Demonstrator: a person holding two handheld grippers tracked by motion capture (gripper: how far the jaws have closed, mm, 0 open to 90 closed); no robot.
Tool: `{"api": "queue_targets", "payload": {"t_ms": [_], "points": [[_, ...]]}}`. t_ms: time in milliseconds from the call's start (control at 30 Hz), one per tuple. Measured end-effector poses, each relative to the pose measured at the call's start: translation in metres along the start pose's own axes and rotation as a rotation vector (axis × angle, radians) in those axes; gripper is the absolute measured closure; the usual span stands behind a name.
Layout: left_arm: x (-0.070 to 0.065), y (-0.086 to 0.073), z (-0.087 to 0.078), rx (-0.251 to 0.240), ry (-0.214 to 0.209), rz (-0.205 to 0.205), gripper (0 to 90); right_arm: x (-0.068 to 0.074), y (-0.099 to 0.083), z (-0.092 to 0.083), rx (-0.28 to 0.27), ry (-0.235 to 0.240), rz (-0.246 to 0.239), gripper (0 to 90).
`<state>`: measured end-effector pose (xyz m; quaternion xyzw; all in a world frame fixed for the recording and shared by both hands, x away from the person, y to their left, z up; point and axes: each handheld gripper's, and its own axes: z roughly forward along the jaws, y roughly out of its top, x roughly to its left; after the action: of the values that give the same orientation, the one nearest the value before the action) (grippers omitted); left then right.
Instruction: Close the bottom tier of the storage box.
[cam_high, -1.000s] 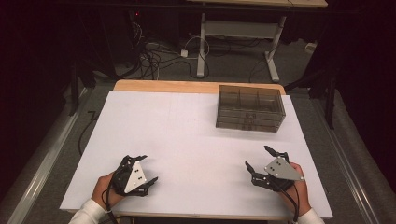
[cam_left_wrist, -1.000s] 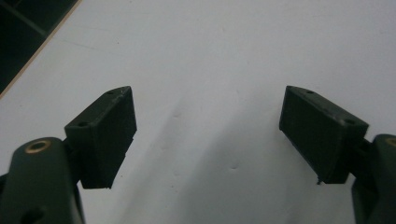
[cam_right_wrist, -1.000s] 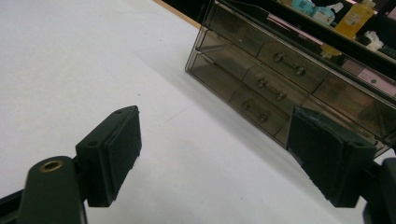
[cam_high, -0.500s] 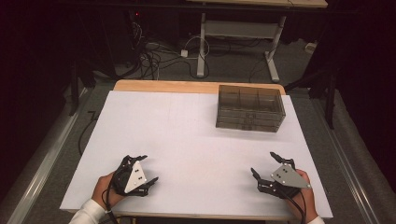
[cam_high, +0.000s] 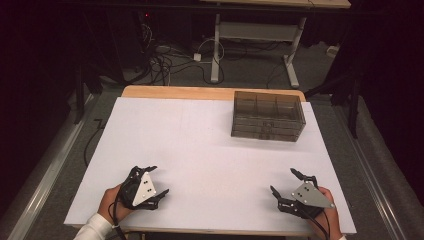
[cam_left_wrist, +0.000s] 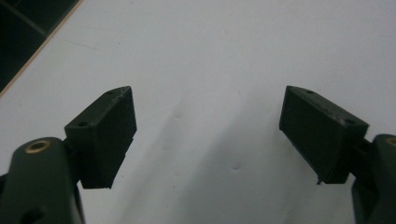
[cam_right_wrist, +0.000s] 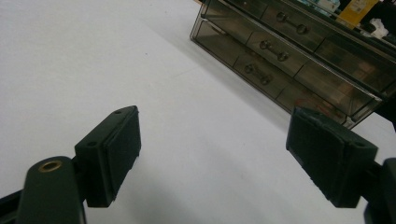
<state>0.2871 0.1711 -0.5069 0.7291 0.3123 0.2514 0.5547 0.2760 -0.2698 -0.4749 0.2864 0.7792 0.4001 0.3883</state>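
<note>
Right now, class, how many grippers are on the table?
2. The left gripper sits at the near left corner of the table, the right gripper at the near right; both are open, and the drawer box stands far right.

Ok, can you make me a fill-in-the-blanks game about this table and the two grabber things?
1. The jaws of the left gripper stand ____, with nothing between them.
2. The smoky see-through drawer box sits nearer the ____ gripper.
3. The right gripper holds ____.
4. The table has a ____ top.

Missing words: open; right; nothing; white
</note>
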Motion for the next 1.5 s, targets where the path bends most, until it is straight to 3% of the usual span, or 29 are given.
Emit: {"api": "queue_targets", "payload": {"t_ms": [567,1500], "points": [[-0.0036,-0.0010,-0.0024,0.003,-0.006,0.024,18.1,0.0066,0.0038,-0.0021,-0.013,0.020,-0.014,18.7],[-0.0011,-0.0016,0.0031,0.016,0.002,0.015,18.2,0.0042,0.0030,-0.0022,-0.016,0.031,-0.004,18.7]]}}
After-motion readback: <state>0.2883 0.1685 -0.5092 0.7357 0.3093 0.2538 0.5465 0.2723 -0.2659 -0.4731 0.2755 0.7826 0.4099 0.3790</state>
